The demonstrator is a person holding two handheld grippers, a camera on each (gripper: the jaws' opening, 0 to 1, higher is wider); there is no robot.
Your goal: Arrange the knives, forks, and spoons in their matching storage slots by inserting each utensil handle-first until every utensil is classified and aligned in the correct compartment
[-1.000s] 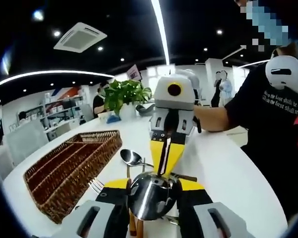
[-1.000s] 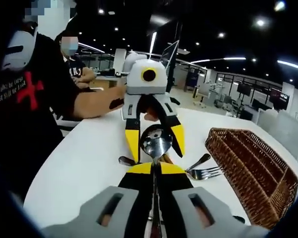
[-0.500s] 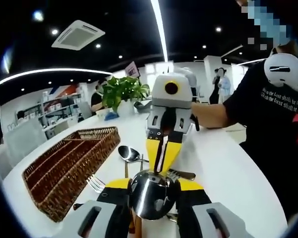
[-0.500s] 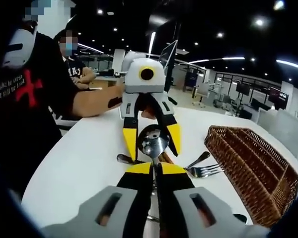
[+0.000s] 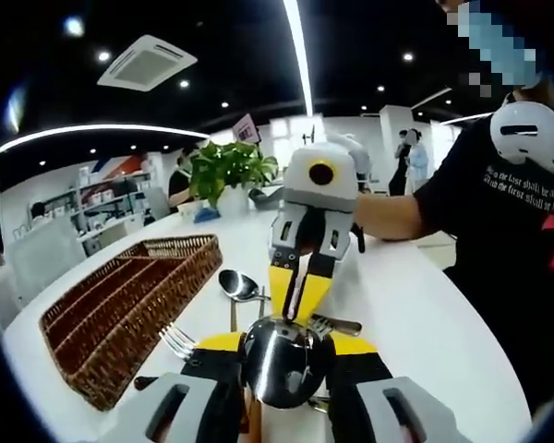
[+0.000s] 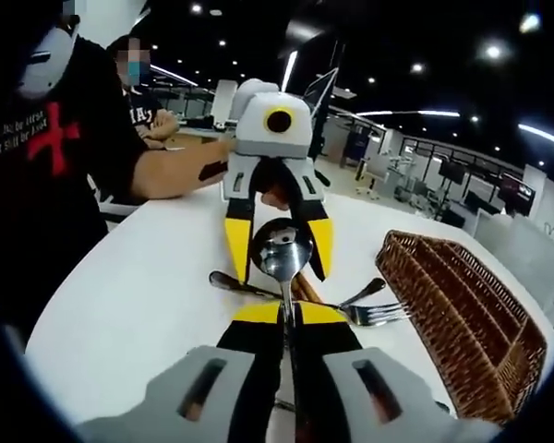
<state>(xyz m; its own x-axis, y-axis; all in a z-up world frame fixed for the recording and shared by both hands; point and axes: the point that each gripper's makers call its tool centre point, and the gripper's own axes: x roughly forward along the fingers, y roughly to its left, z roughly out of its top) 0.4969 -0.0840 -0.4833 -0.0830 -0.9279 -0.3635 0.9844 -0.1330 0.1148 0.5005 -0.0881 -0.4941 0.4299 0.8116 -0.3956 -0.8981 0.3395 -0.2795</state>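
The right hand-held gripper (image 6: 283, 318) has its jaws clamped together on the handle of a shiny steel spoon (image 6: 280, 250), held above the white surface (image 6: 138, 305). The left hand-held gripper (image 6: 277, 247) faces it with jaws apart around the spoon's bowl. A steel fork (image 6: 374, 315) lies near the brown wicker compartment tray (image 6: 462, 314) to the right.
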